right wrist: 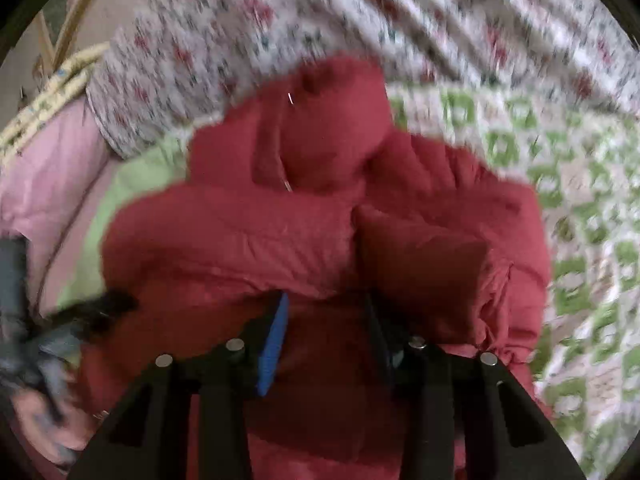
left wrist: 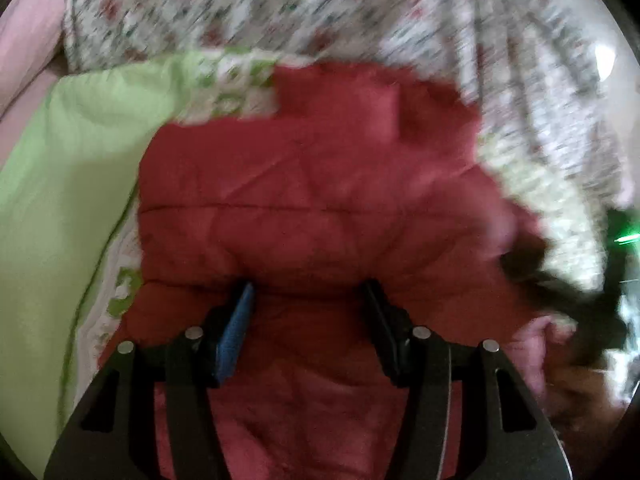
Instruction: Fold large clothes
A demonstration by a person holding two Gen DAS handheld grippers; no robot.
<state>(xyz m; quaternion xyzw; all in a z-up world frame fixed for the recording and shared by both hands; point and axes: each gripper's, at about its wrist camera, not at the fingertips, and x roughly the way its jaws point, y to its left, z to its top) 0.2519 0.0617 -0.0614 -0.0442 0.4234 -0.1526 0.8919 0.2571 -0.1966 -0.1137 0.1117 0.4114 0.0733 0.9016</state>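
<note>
A puffy red jacket [left wrist: 320,184] lies on a bed, partly folded, with its hood [right wrist: 332,132] at the far end and a sleeve [right wrist: 424,256] laid across the body. My left gripper [left wrist: 306,296] has its fingers half apart with a thick bulge of red padding pinched between them. My right gripper [right wrist: 326,304] is over the jacket's [right wrist: 240,232] near part. Its jaws stand apart; red fabric fills the gap, but the pads do not visibly press on it. A dark blurred shape at the jacket's left edge [right wrist: 104,308] looks like the other gripper in a hand.
A floral bedcover [left wrist: 280,8] is bunched behind the jacket. Under it lie a green-and-white patterned quilt [right wrist: 580,200] and a plain light green sheet [left wrist: 80,160]. Pink bedding [left wrist: 28,40] lies far left. A wooden frame [right wrist: 68,40] stands beyond the bed.
</note>
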